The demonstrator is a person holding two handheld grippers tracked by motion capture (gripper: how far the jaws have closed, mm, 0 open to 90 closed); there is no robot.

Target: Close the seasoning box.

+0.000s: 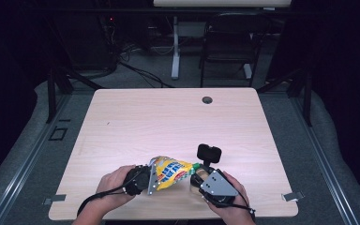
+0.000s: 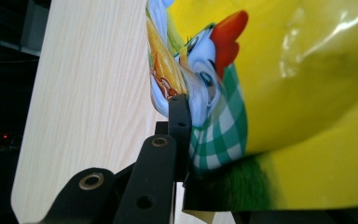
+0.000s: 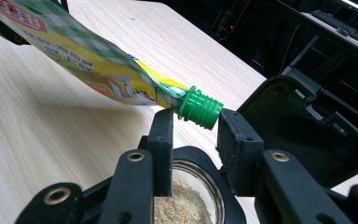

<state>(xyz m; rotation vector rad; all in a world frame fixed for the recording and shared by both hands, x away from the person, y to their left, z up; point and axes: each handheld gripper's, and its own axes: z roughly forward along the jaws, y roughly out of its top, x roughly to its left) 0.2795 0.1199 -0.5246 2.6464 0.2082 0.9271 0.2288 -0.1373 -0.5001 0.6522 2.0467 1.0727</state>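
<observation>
Our left hand-held gripper point(image 1: 146, 180) clamps the yellow pouch point(image 1: 169, 171) steady; our right hand-held gripper point(image 3: 195, 133), half-open, brackets its green cap point(image 3: 199, 108) above the jar point(image 3: 186, 198).

Pale wood-grain table point(image 1: 136, 122) with a round cable hole point(image 1: 207, 100); glass jar of crumbs point(image 3: 186, 200) near its front edge.

- The left gripper point(image 1: 151, 179) sat low in the person's left hand point(image 1: 115, 183) — jaws clamped tight.
- The right gripper point(image 3: 196, 135) pointed forward, jaws parted — right hand point(image 1: 229, 199) behind.
</observation>
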